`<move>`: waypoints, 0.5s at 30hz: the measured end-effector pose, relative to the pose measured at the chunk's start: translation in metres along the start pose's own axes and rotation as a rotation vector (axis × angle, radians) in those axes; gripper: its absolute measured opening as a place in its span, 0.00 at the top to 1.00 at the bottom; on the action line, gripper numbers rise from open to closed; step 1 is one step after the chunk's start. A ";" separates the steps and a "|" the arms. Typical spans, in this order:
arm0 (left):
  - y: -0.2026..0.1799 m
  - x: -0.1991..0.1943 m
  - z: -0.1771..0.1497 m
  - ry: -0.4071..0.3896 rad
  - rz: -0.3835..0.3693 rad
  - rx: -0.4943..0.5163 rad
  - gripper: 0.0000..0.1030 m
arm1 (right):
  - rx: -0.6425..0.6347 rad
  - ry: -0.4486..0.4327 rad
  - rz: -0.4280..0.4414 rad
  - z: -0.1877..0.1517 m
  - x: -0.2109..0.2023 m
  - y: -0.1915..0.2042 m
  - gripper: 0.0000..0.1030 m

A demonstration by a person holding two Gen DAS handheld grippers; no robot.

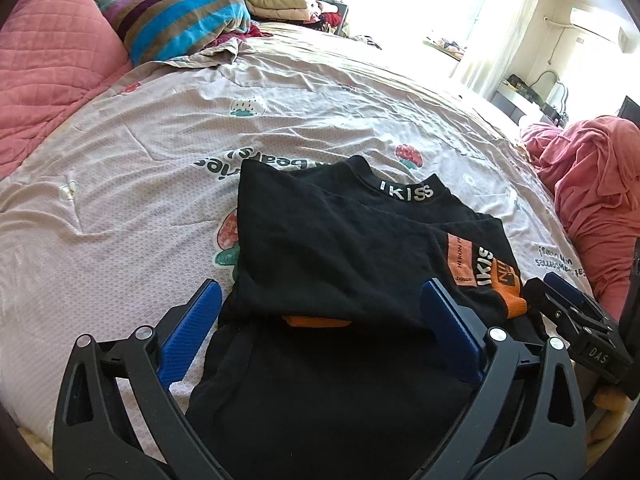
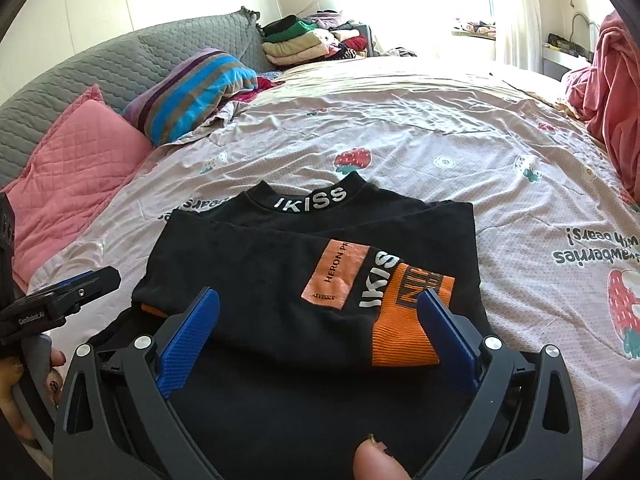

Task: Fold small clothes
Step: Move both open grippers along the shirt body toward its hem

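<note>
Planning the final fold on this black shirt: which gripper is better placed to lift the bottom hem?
Probably the left gripper: open, it straddles the black shirt centrally above the unfolded lower part. The right gripper, also open, sits over the sleeve's orange cuff.

Shirt point(image 2: 256, 280): black, white IKISS lettering, orange patches and cuff. Beneath it, bedsheet point(image 2: 400, 136) pale pink with a strawberry print. Beyond the shirt: pink quilted pillow point(image 1: 52, 64), blue-purple-tan striped pillow point(image 1: 180, 20).
</note>
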State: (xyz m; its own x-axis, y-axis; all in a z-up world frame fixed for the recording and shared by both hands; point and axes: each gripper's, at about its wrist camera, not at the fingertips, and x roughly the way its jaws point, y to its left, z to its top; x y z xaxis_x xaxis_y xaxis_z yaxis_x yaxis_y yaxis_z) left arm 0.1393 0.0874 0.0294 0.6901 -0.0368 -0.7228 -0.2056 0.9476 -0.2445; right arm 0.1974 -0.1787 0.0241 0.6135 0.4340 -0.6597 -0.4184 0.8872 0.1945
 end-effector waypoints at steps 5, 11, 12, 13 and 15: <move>-0.001 -0.005 -0.001 -0.004 0.016 0.005 0.09 | -0.002 -0.013 0.001 0.000 -0.007 0.001 0.05; -0.003 -0.015 -0.005 -0.014 0.025 0.018 0.09 | -0.006 -0.029 0.005 0.000 -0.018 0.002 0.05; -0.003 -0.017 -0.006 -0.015 0.027 0.023 0.09 | -0.008 -0.032 0.006 0.000 -0.020 0.002 0.05; -0.002 -0.019 -0.007 -0.016 0.030 0.027 0.09 | -0.010 -0.035 0.005 0.000 -0.022 0.002 0.05; -0.002 -0.024 -0.011 -0.017 0.039 0.038 0.09 | -0.018 -0.039 0.005 -0.001 -0.026 0.003 0.05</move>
State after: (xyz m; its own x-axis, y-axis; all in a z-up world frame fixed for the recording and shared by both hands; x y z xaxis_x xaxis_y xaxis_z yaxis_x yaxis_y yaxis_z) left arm 0.1160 0.0824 0.0400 0.6939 0.0057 -0.7201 -0.2060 0.9597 -0.1909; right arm 0.1793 -0.1877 0.0413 0.6370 0.4443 -0.6299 -0.4335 0.8822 0.1839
